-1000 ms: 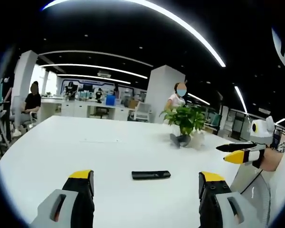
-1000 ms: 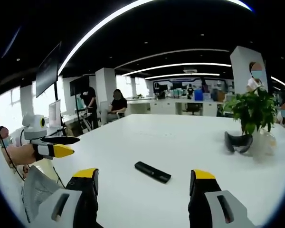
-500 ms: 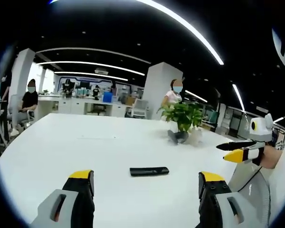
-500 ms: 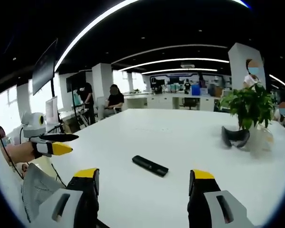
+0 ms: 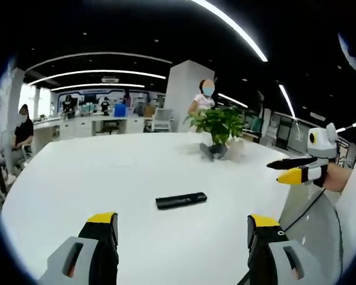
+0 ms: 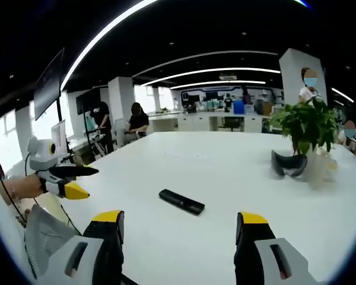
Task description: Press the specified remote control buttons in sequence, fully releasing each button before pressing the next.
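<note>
Left tool and right tool both wide open, holding nothing, above counter; remote lies flat ahead, untouched.

Both cameras have moved since one second ago, so the whole scene sits differently in each view, but the things on the white table have not moved. In the left gripper view the remote control now appears higher and more to the left. In the right gripper view the remote control also appears higher and more to the left.
</note>
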Available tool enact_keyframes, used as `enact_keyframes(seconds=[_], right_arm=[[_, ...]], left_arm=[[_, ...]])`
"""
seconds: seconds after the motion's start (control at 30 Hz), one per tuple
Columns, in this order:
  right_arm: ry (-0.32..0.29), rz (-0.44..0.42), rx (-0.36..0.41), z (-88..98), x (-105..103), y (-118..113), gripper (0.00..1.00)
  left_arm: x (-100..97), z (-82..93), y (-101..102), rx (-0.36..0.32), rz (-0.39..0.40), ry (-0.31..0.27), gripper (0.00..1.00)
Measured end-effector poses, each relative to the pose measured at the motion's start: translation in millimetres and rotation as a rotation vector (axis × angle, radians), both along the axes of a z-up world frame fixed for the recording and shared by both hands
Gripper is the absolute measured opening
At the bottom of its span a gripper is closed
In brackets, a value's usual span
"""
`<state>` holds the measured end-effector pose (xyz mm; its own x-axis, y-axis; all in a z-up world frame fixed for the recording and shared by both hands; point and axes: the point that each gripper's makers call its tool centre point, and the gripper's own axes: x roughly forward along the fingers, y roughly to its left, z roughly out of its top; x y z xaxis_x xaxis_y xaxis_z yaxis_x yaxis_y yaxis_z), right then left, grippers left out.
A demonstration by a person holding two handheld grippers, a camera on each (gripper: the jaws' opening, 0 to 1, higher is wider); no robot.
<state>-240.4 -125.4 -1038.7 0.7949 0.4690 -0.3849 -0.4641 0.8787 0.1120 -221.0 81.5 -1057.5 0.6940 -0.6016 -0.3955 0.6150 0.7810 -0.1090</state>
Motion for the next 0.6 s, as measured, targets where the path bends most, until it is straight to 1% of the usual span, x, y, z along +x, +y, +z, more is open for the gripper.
enact_keyframes(seconds=[0.1, 0.13, 0.17, 0.27, 0.43, 0.47, 0.5, 0.57, 0.6], right_arm=[[0.014, 0.002, -0.004, -3.4, 0.4, -0.4, 0.73], [0.025, 0.007, -0.004, -5.4, 0.2, 0.0, 0.72], [0.033, 0.012, -0.003, -6.8, -0.6, 0.7, 0.7], [0.047, 0.032, 0.002, -9.9, -2.3, 3.5, 0.66], [0.073, 0.057, -0.006, -16.6, -4.7, 6.1, 0.64], [0.078, 0.058, -0.005, -17.6, -5.2, 6.3, 0.64], [0.083, 0.061, -0.005, -18.6, -5.9, 6.5, 0.64], [0.103, 0.07, -0.012, -23.5, -8.2, 6.5, 0.62], [0.117, 0.076, -0.022, -27.0, -9.9, 6.3, 0.62]], left_arm=[[7.9, -8.0, -5.3, 0.071, -0.056, 0.025, 0.93], [11.6, -12.0, -6.4, 0.111, -0.079, 0.041, 0.93], [14.1, -14.0, -8.2, 0.134, -0.101, 0.046, 0.93], [21.6, -21.8, -17.3, 0.214, -0.202, 0.071, 0.93], [35.3, -33.1, -29.5, 0.315, -0.326, 0.093, 0.92], [37.5, -34.6, -32.3, 0.323, -0.346, 0.097, 0.92], [40.7, -38.8, -34.8, 0.342, -0.377, 0.112, 0.92], [47.9, -44.5, -37.2, 0.374, -0.41, 0.12, 0.91], [50.2, -47.5, -38.6, 0.388, -0.429, 0.133, 0.91]])
